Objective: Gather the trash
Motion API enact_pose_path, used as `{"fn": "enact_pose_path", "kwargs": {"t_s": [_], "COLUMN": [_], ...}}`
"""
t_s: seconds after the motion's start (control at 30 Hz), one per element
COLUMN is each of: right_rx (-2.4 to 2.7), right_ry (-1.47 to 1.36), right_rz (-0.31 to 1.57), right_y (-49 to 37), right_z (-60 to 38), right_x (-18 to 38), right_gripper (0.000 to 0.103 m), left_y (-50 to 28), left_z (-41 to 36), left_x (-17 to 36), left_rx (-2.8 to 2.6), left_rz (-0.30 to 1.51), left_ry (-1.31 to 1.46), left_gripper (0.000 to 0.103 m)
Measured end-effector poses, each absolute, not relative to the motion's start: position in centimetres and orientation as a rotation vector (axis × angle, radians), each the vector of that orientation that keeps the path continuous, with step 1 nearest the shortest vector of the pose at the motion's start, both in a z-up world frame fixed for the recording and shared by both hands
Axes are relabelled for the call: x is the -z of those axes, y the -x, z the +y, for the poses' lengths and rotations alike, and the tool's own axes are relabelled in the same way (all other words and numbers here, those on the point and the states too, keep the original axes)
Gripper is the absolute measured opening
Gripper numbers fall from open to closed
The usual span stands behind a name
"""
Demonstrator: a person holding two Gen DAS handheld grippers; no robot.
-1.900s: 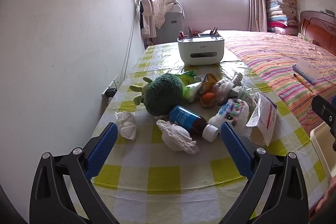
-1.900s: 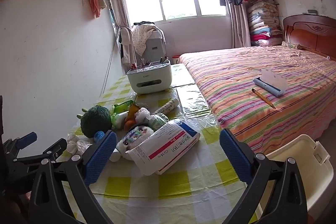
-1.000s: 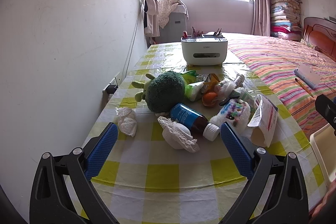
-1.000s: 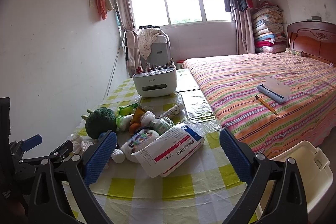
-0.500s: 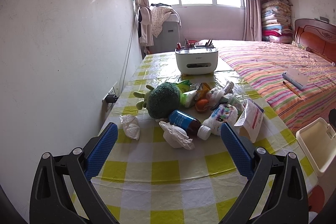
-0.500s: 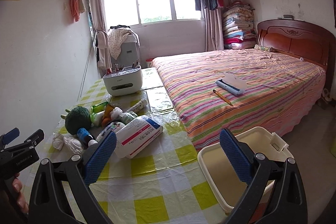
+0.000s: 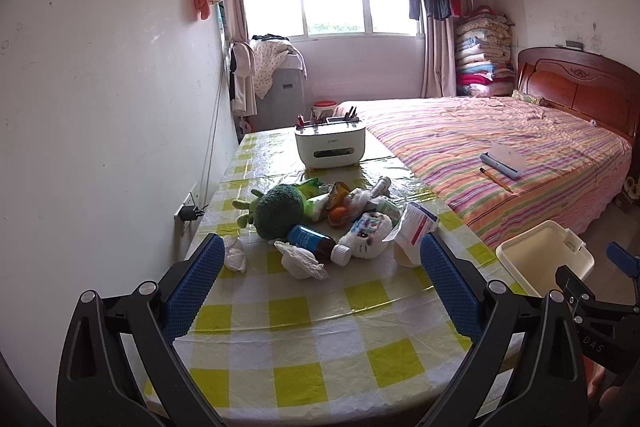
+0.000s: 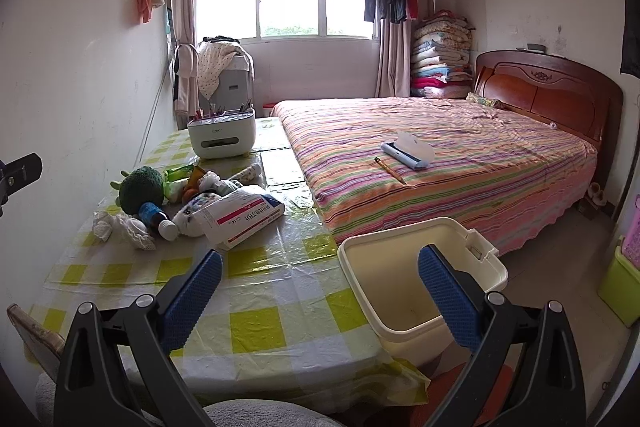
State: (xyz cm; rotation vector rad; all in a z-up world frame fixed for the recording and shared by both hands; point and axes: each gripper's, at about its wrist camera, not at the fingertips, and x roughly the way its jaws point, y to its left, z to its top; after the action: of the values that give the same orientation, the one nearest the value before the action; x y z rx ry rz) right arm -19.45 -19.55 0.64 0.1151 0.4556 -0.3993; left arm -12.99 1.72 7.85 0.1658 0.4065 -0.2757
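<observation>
A heap lies mid-table on the yellow checked cloth point(image 7: 304, 311): a crumpled tissue point(image 7: 235, 254), a lacy white wad point(image 7: 301, 263), a brown bottle with a blue label point(image 7: 316, 241), a white medicine box point(image 7: 412, 227) and a green plush broccoli point(image 7: 280, 211). The same box point(image 8: 240, 217) and tissue point(image 8: 102, 225) show in the right wrist view. A cream bin point(image 8: 420, 275) stands empty off the table's right edge. My left gripper point(image 7: 318, 283) is open, well back from the heap. My right gripper point(image 8: 320, 291) is open above the table corner and bin.
A white tissue-box organiser point(image 7: 330, 149) sits at the table's far end. A striped bed point(image 8: 440, 163) with a notebook and pencil runs along the right. The wall point(image 7: 100, 107) borders the table's left side. A green box point(image 8: 620, 279) stands on the floor at the far right.
Both grippers have pulled back and risen from the table. The heap now looks smaller and farther, and the cream bin has come fully into view. Both stay open.
</observation>
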Motion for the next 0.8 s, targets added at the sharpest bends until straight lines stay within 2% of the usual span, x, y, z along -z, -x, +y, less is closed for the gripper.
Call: {"fn": "enact_pose_path", "kwargs": {"t_s": [0.8], "right_rx": [0.412], "right_ry": [-0.130], "right_rz": [0.445], "right_y": [19.40], "right_z": [-19.85], "right_x": [-0.81], "right_gripper": [0.096], "left_y": [12.95], "left_z": [1.26], "left_x": [-7.47], "left_rx": [0.277], "left_rz": [0.413], "left_ry": [-0.175], "left_gripper": [0.097]}}
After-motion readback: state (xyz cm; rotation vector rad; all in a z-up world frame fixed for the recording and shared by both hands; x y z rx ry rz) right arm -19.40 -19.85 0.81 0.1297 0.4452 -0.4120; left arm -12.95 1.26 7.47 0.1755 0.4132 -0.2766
